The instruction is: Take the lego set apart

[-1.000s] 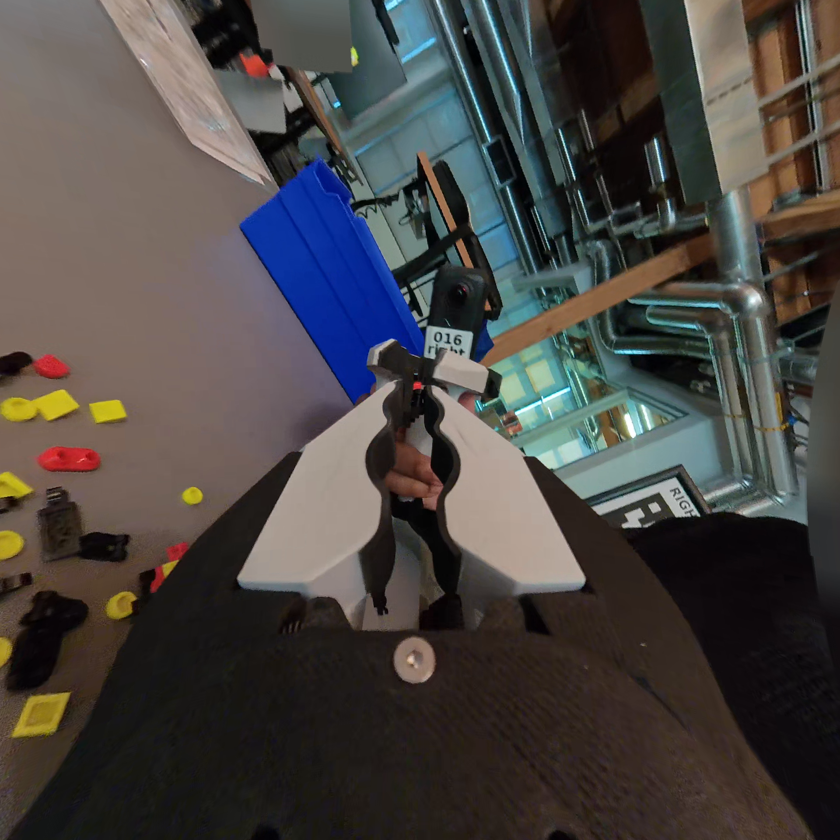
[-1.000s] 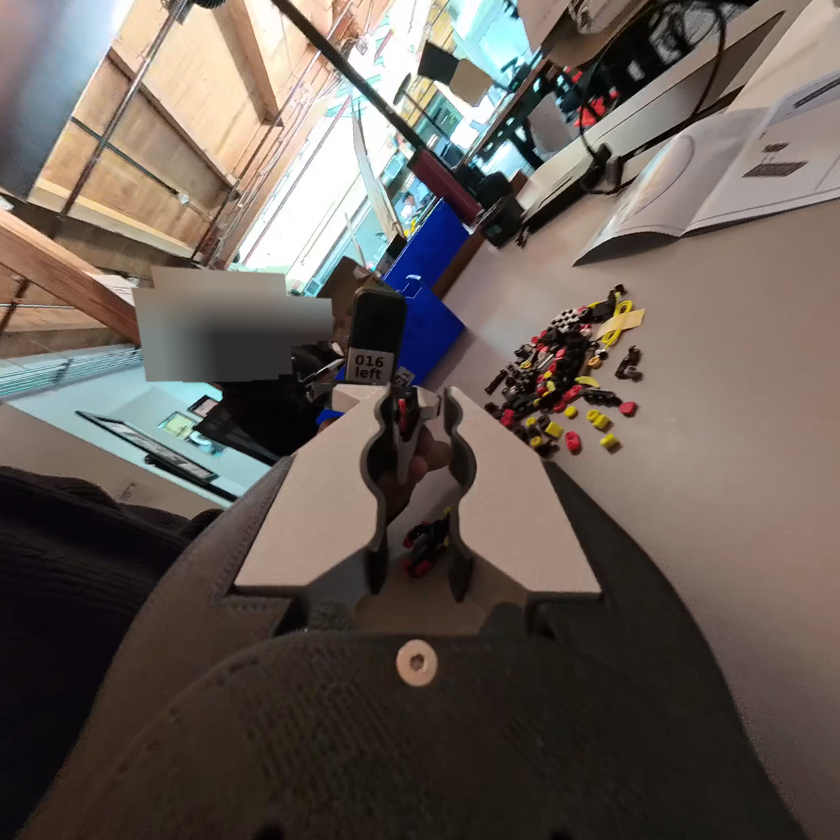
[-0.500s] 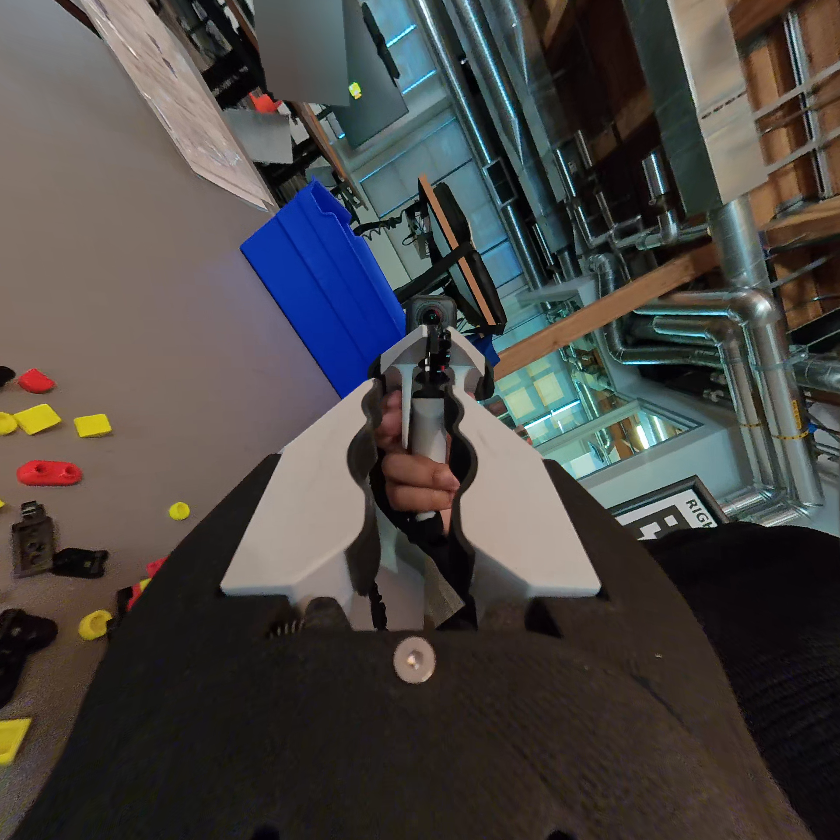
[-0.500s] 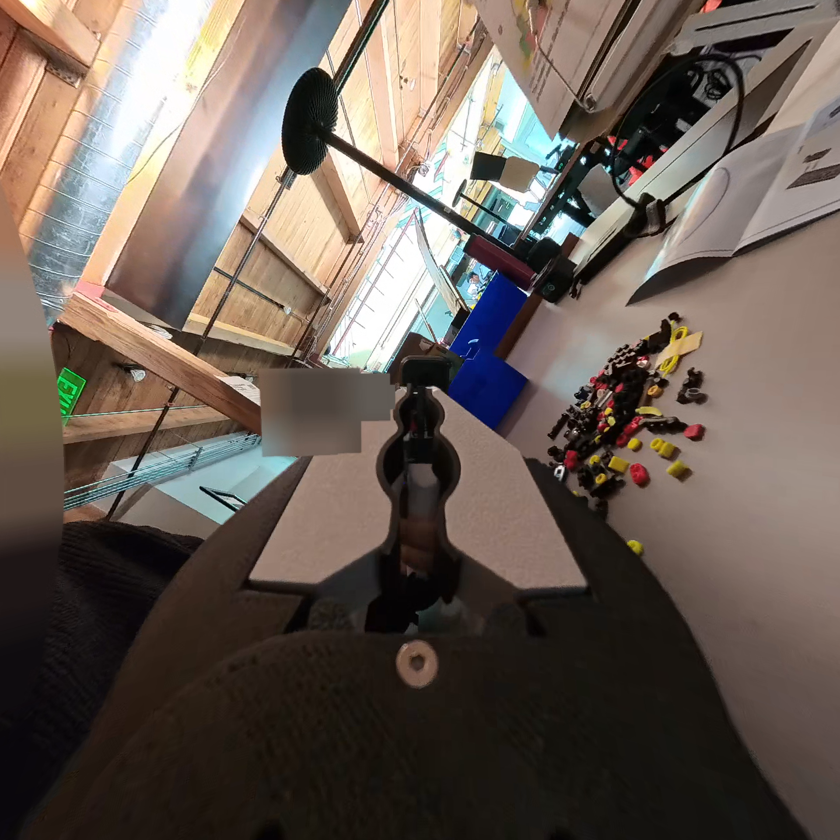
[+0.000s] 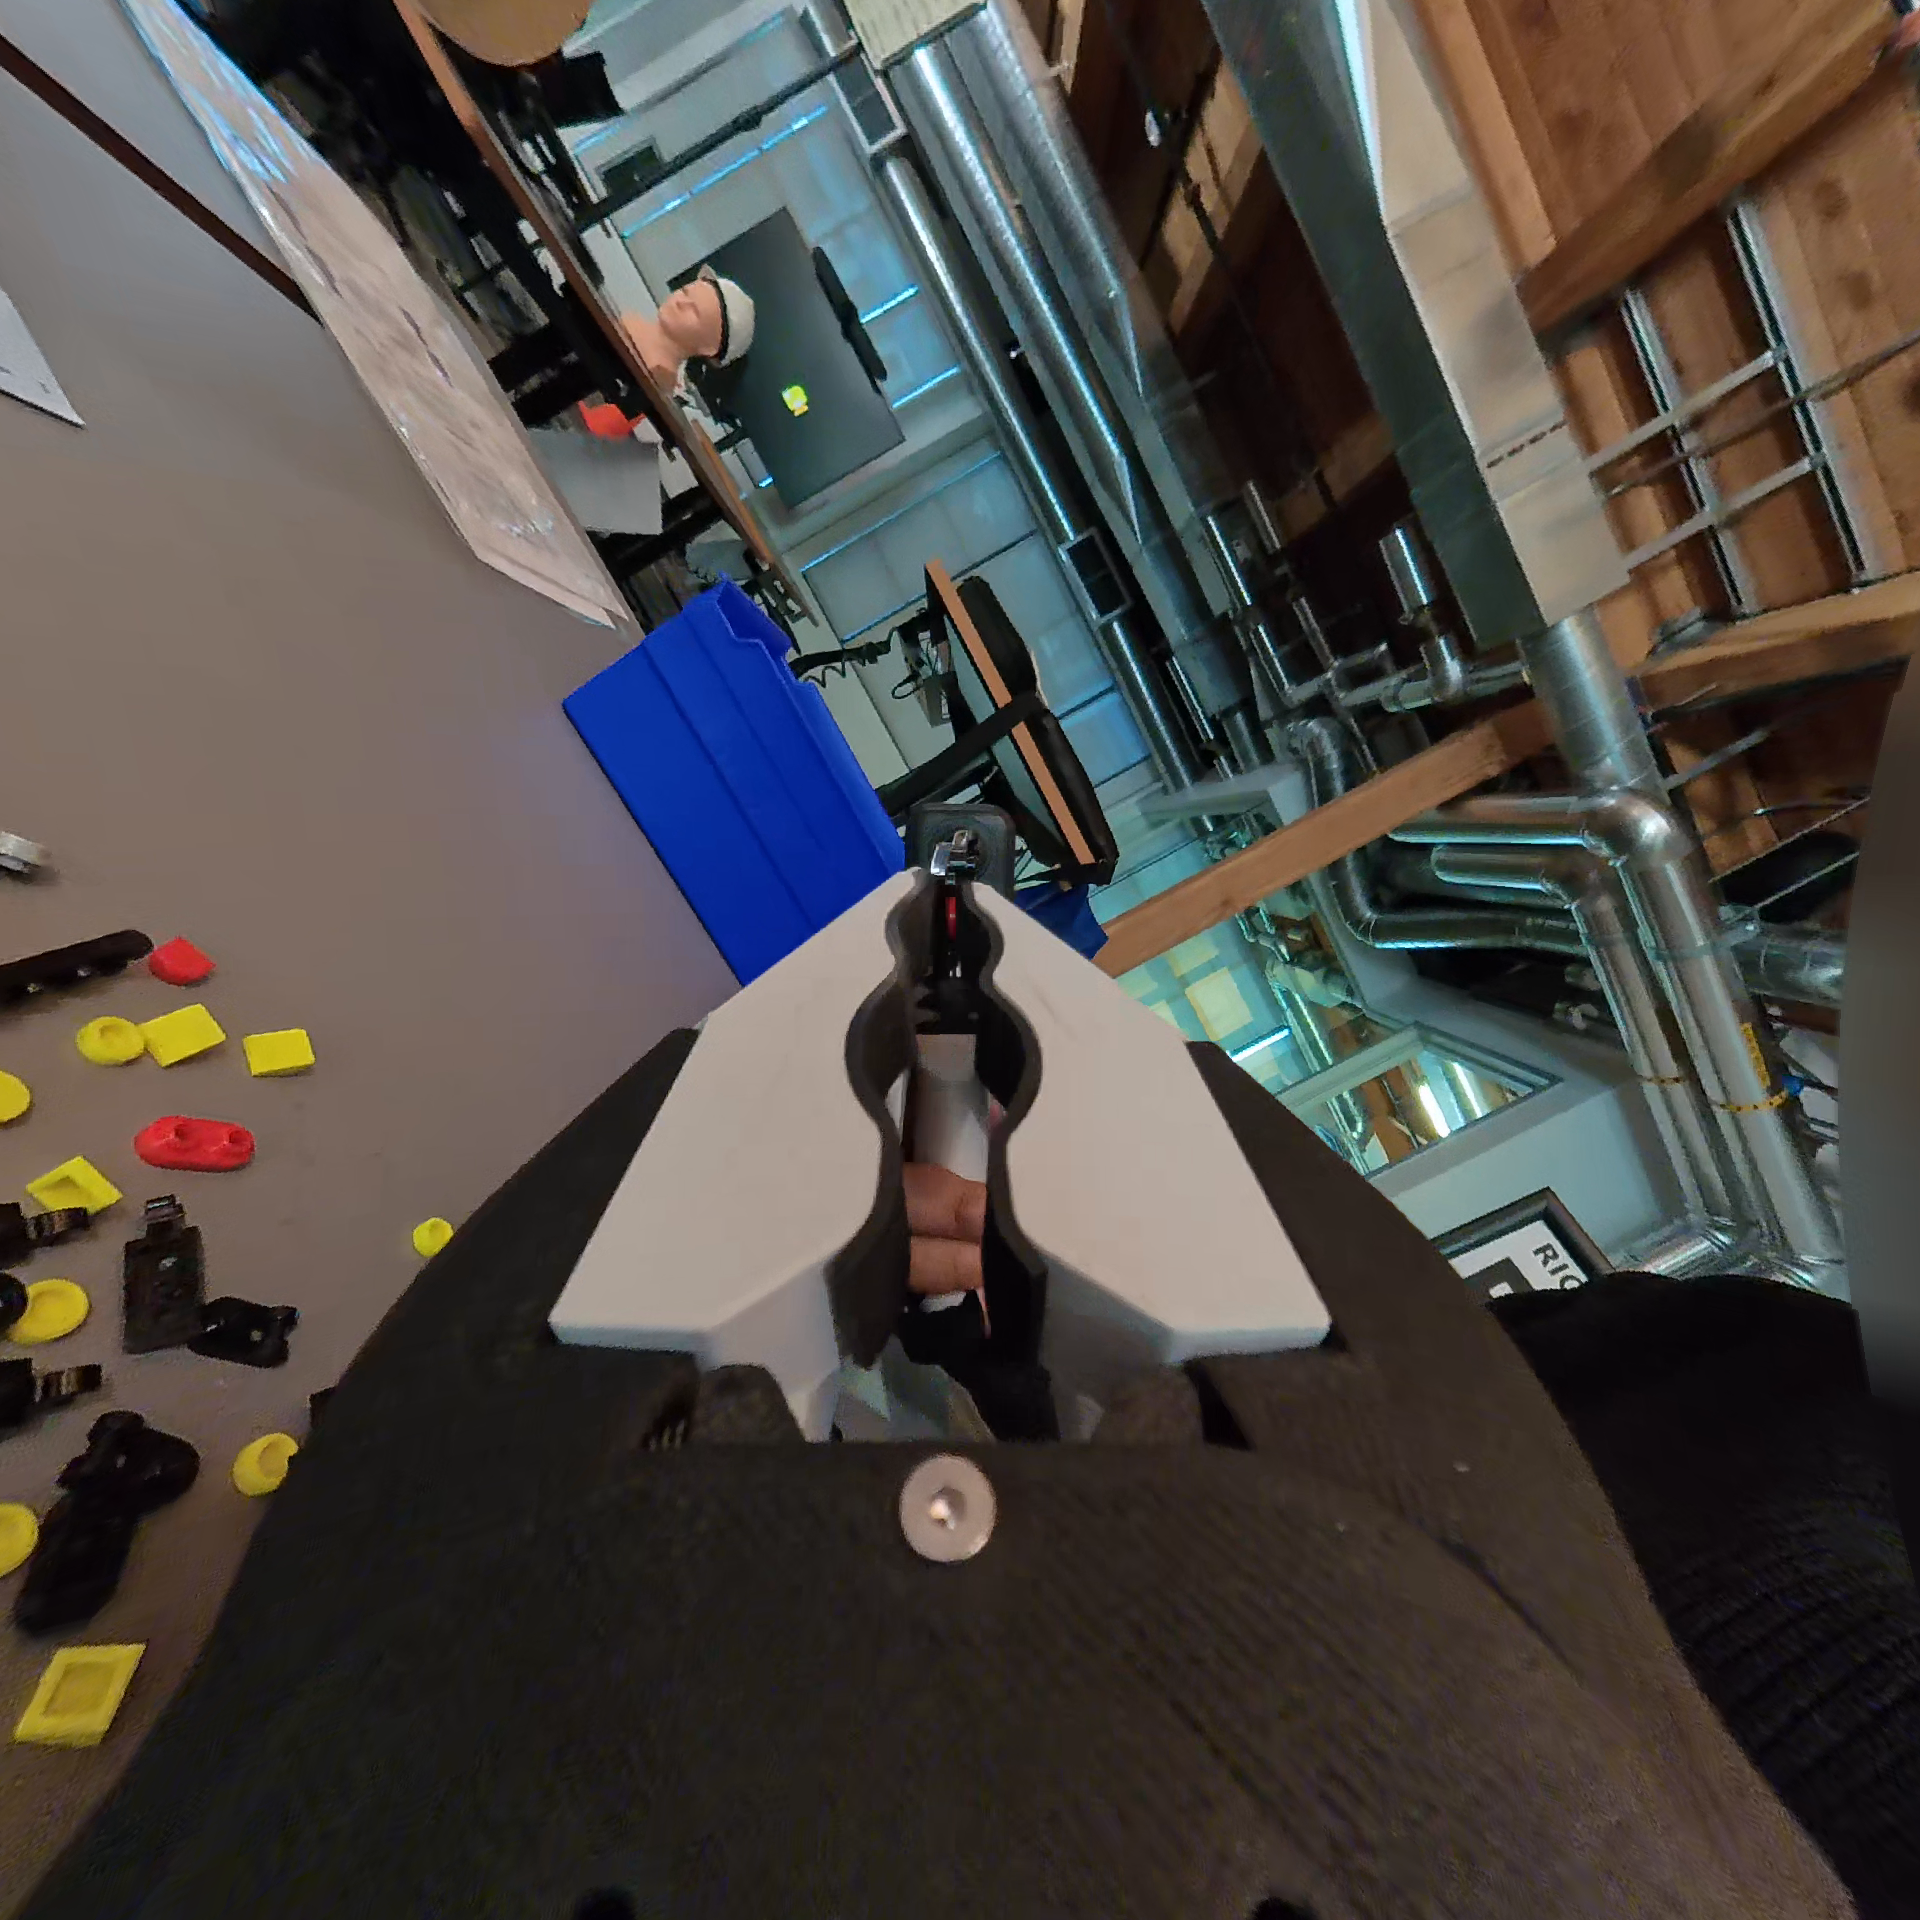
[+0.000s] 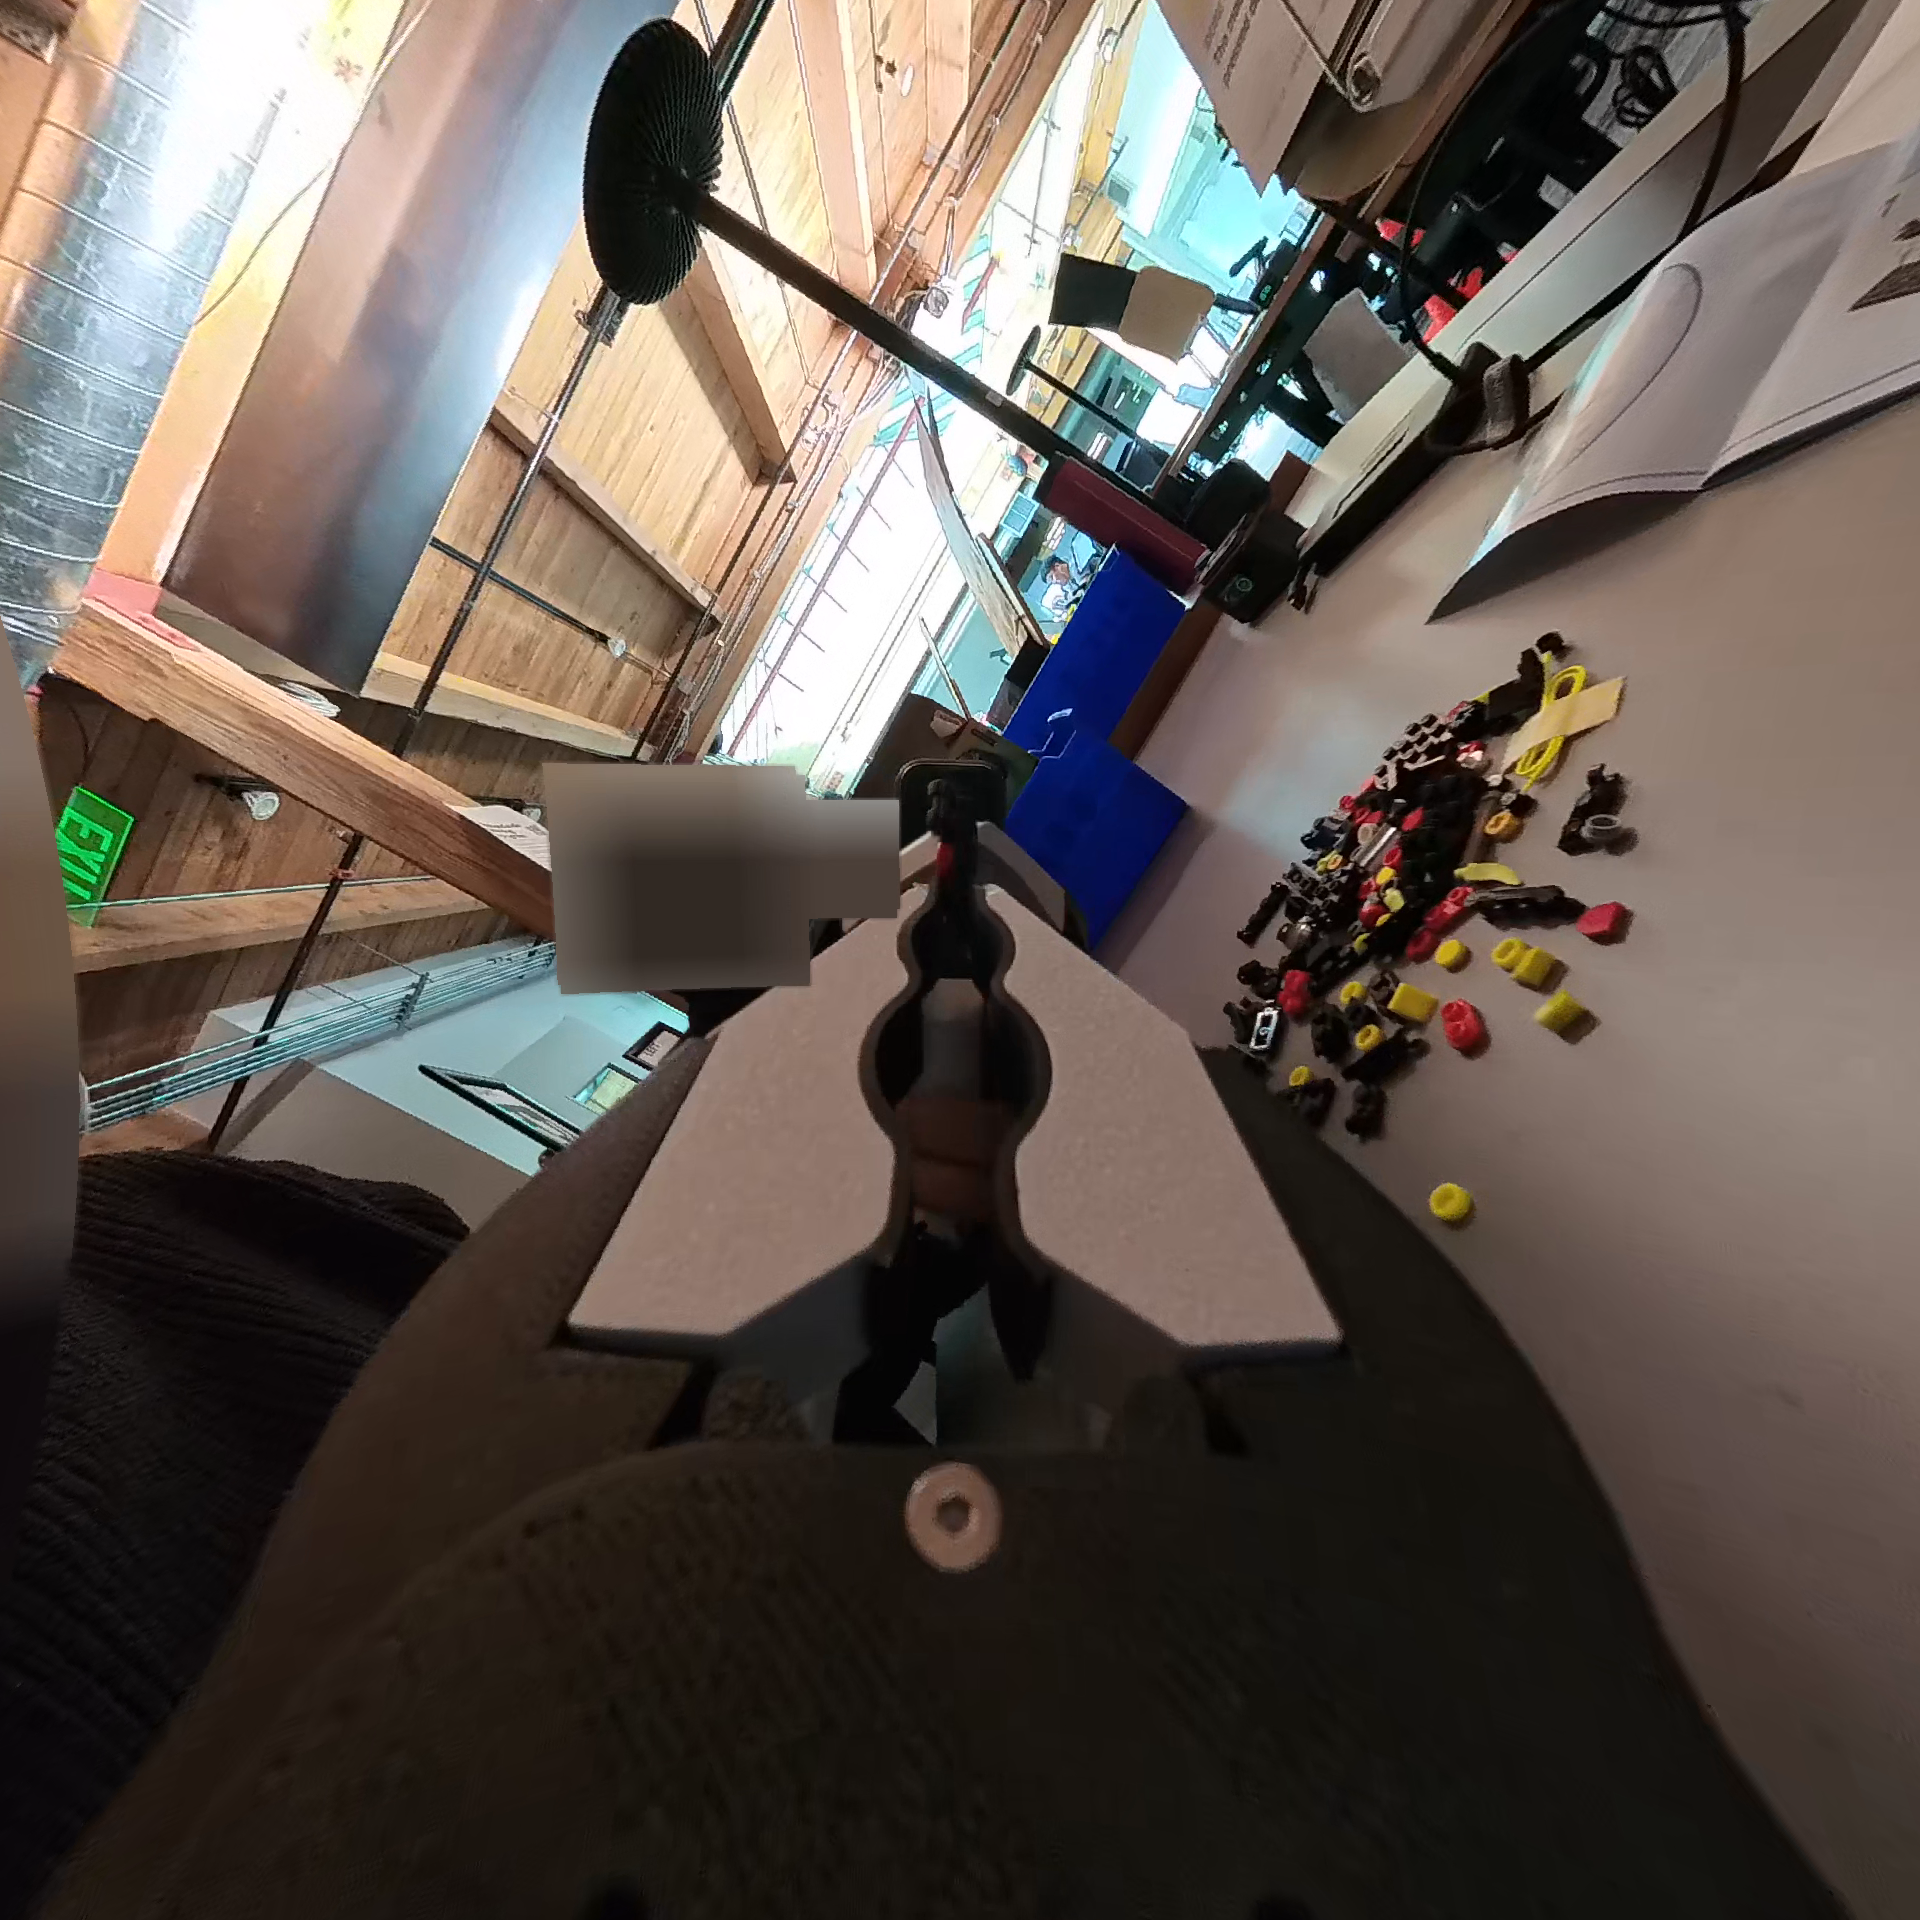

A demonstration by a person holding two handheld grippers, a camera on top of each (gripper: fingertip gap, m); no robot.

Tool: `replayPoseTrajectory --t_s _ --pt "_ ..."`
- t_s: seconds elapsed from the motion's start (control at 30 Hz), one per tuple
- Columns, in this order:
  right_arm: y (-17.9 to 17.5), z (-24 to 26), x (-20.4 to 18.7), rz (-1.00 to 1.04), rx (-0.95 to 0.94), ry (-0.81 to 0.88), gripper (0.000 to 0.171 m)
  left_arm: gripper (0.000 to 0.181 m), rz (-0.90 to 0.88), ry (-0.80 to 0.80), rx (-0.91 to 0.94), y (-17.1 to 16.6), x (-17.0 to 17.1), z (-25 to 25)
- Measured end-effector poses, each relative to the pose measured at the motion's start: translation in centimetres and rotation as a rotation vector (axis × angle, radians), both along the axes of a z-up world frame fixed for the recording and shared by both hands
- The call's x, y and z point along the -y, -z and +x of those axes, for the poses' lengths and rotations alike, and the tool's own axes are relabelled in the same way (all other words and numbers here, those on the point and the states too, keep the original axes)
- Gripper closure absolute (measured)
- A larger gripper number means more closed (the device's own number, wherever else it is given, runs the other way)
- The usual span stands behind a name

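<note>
On the smooth grey table (image 6: pixel 1558 1351), loose red, yellow and black bricks (image 6: pixel 1392 914) lie at 2 o'clock, while the left gripper (image 5: pixel 951 904) and right gripper (image 6: pixel 951 883) face each other, both pinching one small lego piece (image 5: pixel 951 920) at 12 o'clock, likely ready to pull apart.

A second ago both tools stand open around a small black-and-red lego piece. Now the left tool (image 5: pixel 951 899) and the right tool (image 6: pixel 951 883) are both pinched tight on the lego piece (image 5: pixel 950 914), tip to tip. Both are also tilted further away from the surface (image 5: pixel 260 727).
</note>
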State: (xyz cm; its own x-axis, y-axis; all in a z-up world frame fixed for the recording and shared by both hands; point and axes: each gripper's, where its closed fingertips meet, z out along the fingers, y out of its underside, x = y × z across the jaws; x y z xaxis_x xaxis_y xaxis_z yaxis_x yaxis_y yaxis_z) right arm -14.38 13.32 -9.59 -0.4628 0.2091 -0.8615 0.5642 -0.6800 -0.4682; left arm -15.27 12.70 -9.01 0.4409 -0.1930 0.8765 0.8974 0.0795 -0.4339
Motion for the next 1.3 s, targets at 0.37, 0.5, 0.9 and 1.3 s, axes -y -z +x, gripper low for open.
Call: replayPoseTrajectory --t_s 0.37,0.5,0.9,1.3 --pt "-0.4 0.2 0.8 -0.053 -0.008 -0.016 0.169 0.179 0.02 0.054 -0.003 -0.3 -0.4 1.1" --pt "-0.9 0.4 0.2 -0.028 -0.054 -0.009 0.164 0.179 0.005 0.078 -0.07 -0.5 -0.4 1.6" --pt "-0.1 0.4 -0.4 0.295 -0.103 0.022 0.168 0.179 -0.166 0.098 -0.135 1.5 -1.2 2.2" --pt "7.8 -0.7 0.4 0.59 0.171 -0.026 0.168 0.179 -0.242 -0.285 -0.161 2.1 2.8 -5.3"
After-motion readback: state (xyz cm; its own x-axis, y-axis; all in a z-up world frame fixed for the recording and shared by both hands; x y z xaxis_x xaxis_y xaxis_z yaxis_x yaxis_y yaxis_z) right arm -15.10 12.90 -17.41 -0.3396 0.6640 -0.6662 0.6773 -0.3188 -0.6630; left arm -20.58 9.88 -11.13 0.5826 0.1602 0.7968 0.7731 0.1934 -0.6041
